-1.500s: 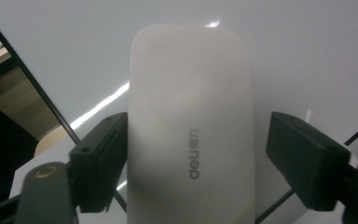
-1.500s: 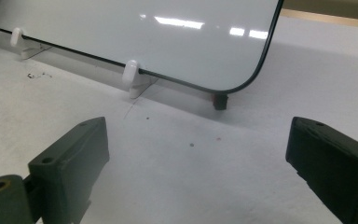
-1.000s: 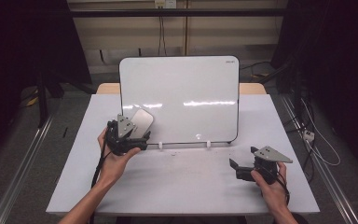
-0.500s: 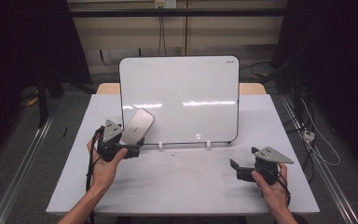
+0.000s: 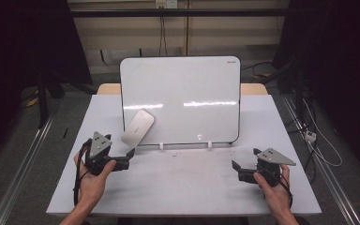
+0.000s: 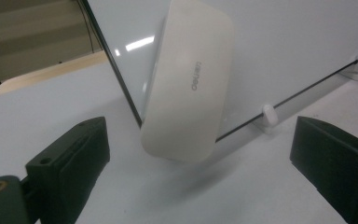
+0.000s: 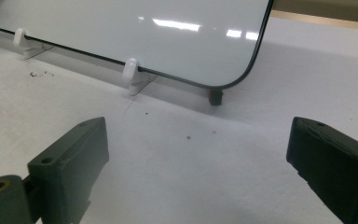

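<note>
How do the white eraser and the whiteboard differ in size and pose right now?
The eraser is small and oblong; the whiteboard is far larger. The eraser sits tilted against the board's lower left corner, while the whiteboard stands square on small white clips. Both are white with rounded corners, and neither gripper touches them.

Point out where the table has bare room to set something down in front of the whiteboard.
The widest free patch is the white table between the left gripper and the right gripper, in front of the whiteboard. It is crowded at the board's lower left corner, where the white eraser sticks to it, and along its two white clips.
</note>
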Demonstrator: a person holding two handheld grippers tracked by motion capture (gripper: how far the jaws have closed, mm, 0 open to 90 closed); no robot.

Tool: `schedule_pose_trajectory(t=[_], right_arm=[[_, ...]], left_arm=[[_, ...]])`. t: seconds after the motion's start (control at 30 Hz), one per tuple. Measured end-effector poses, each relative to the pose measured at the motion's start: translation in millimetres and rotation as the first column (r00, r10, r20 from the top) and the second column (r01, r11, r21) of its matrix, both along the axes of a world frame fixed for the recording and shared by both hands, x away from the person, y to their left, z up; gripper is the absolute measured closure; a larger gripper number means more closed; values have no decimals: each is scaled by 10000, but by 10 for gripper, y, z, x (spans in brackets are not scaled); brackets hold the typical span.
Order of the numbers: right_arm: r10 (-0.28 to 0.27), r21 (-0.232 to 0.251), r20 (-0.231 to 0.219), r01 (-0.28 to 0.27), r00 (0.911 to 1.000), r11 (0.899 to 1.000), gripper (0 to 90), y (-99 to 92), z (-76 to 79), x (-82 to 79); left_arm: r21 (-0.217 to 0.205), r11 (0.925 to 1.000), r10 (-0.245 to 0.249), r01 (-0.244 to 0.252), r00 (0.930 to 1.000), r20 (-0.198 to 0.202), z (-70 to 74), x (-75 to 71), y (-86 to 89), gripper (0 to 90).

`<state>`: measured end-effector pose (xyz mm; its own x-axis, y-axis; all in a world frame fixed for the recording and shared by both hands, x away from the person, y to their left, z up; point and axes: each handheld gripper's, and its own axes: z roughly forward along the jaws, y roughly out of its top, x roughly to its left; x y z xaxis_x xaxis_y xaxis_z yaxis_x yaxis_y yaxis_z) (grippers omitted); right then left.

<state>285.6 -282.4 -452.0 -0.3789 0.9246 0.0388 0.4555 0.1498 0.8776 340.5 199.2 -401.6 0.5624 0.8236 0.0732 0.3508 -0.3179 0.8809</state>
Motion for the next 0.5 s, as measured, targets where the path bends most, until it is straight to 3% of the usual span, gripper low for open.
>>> schedule_pose_trajectory(t=[0.1,0.5], right_arm=[[-5,-18,-6,5,10000,10000,56,-1,-2,0],[-76,10,-52,77,10000,10000,56,-19,-6,-20]], left_arm=[[98,10000,-7,8,9999,-116,-39,-53,1,47],[-482,9980,368,-410,9957,-854,-283,-137,111,44]])
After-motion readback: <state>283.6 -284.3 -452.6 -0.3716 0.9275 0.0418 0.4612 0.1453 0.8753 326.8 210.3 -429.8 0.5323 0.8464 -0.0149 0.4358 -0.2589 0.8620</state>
